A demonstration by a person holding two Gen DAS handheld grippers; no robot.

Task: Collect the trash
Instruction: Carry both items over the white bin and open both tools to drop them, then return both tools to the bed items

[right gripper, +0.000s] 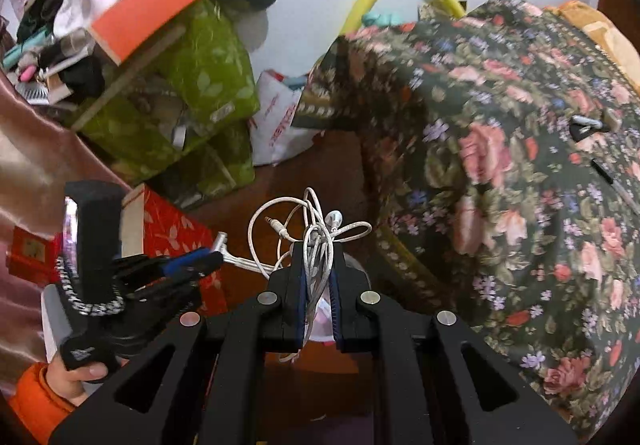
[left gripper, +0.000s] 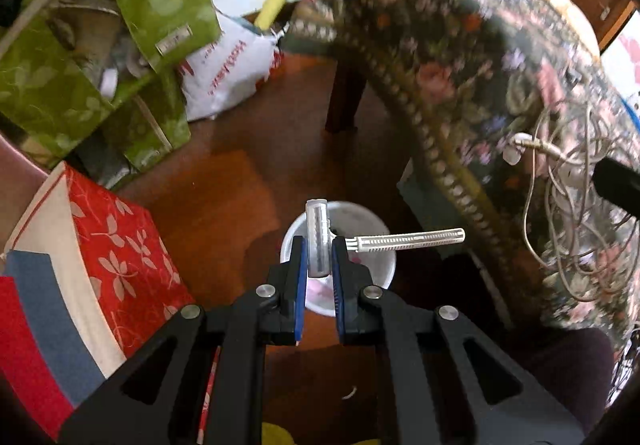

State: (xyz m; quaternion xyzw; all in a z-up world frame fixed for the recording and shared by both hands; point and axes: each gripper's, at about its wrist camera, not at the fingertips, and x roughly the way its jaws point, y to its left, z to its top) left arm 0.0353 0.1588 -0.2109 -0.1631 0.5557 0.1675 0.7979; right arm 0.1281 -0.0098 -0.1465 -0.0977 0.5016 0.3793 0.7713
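Left claw (left gripper: 319, 261) clamped on razor (left gripper: 320, 241) above white cup (left gripper: 372, 241); right claw (right gripper: 319, 277) clamped on earphone cable (right gripper: 316, 241). Floral cloth (left gripper: 480, 85) close at right, prob. over counter.

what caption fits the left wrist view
Left hand-held gripper holding a disposable razor by its head above a white bin.

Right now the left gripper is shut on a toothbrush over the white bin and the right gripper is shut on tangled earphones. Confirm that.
Not quite. The left gripper is shut on a disposable razor, not a toothbrush: the left wrist view shows its blade head between the fingers and its ribbed handle sticking out sideways over the white bin. The right gripper is indeed shut on tangled earphones.
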